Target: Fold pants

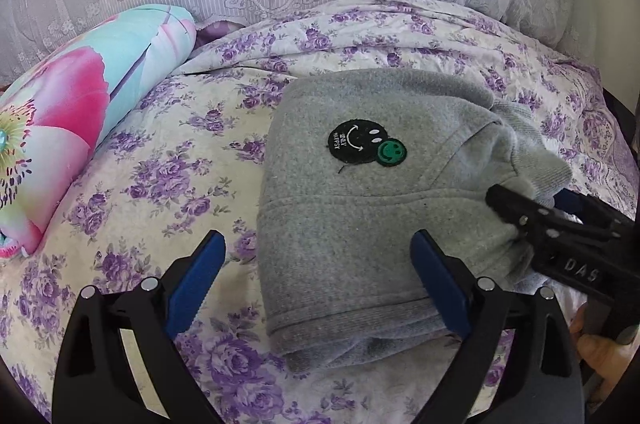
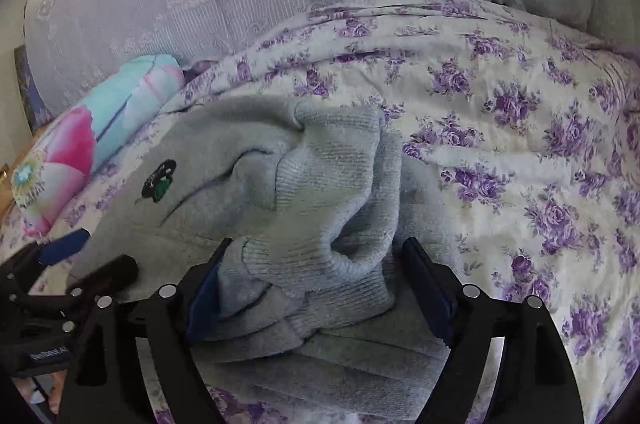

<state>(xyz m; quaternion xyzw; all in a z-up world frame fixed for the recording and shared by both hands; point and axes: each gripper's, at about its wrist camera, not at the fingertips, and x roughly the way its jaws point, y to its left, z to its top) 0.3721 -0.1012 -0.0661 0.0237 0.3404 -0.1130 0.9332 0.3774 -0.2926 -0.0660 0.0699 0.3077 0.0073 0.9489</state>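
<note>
The one pair of grey pants lies folded on the flowered bed cover, with one bright pillow to its left. The left gripper hangs low at the near edge of the pants, jaws apart. The right gripper reaches over the bunched ribbed cuffs, jaws apart around them.

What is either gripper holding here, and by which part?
Nothing is clamped. The left gripper is open over the folded gray pants. The right gripper is open around their bunched ribbed cuffs.
</note>
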